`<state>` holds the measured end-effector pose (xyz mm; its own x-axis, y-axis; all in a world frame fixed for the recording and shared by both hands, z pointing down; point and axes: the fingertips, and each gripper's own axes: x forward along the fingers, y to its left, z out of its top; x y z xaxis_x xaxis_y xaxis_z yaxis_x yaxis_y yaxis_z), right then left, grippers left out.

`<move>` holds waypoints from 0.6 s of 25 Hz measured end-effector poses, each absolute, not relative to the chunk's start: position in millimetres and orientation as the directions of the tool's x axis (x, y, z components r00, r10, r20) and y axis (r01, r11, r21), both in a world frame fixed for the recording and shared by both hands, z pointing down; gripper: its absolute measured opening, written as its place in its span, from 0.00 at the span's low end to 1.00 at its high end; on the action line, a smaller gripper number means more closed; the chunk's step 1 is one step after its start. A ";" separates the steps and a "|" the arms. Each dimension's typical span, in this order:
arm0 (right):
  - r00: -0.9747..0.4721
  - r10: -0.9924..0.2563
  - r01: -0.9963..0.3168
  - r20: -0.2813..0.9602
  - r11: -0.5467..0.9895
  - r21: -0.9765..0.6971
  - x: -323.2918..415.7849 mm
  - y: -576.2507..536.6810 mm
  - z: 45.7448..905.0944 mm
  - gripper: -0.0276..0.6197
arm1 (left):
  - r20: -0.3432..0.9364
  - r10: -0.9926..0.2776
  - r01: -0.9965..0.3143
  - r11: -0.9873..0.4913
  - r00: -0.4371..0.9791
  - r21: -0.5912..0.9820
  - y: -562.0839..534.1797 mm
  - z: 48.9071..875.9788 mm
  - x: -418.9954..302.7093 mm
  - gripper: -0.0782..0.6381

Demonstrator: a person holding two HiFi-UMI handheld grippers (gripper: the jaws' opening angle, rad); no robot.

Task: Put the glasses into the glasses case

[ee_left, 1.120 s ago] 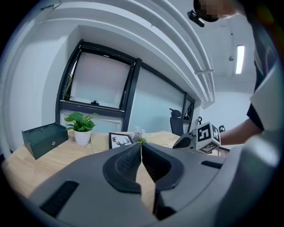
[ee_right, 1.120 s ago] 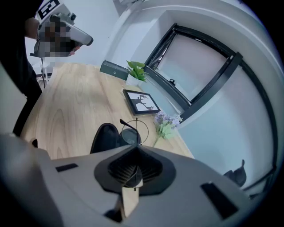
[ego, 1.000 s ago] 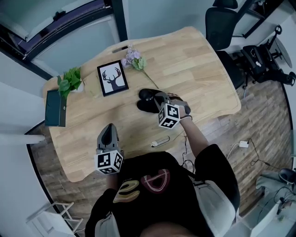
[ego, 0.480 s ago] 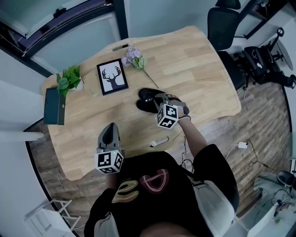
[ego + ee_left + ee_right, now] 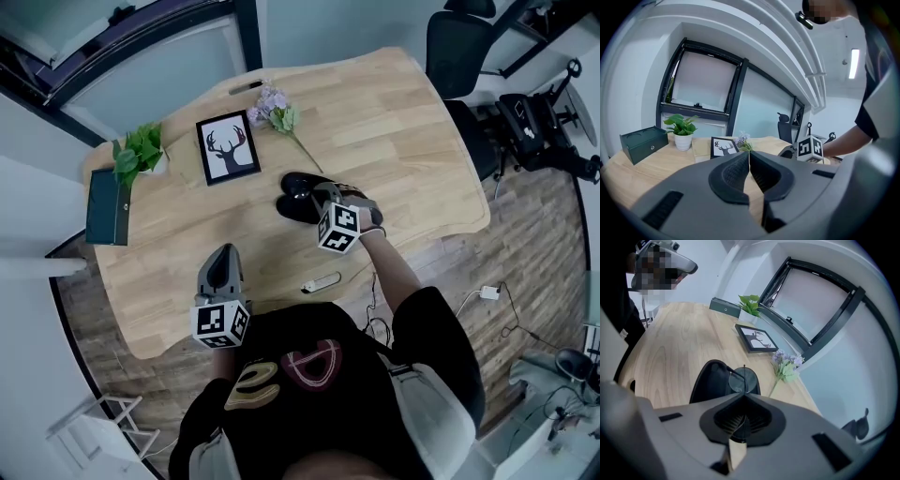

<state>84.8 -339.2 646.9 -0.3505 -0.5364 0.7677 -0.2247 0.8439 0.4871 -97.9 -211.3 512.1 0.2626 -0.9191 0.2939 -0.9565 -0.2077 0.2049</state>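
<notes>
Right gripper is clamped tight on the glasses. Its jaws are pinched together on what looks like the frame edge, with one dark lens and a thin temple arm poking out ahead. It's tilted steeply down, and for good reason: the black glasses case lies open right beneath it on the wooden table, ready to receive. The glasses hang just over the case's right side; whether they already touch the lining is hard to say from here. Left gripper sits at the near left, jaws closed on nothing, well apart from the case. I'd judge it's parked out of the way, free to steady the case if needed.
</notes>
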 end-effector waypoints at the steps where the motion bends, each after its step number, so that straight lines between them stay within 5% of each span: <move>1: -0.349 -0.535 -0.225 0.769 0.845 0.485 85.0 -340.3 647.7 0.06 | 0.296 -0.919 -0.957 -0.207 0.262 0.204 -211.4 512.2 -97.9 0.13; 15: -0.360 -0.528 -0.215 0.769 0.849 0.482 79.3 -354.7 659.3 0.06 | 0.330 -0.905 -0.957 -0.210 0.267 0.199 -217.9 520.9 -94.4 0.13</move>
<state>79.3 -354.7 659.3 -0.3600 -0.5278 0.7693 -0.2147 0.8493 0.4823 -94.4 -217.9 520.9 0.2669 -0.9055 0.3300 -0.9573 -0.2095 0.1993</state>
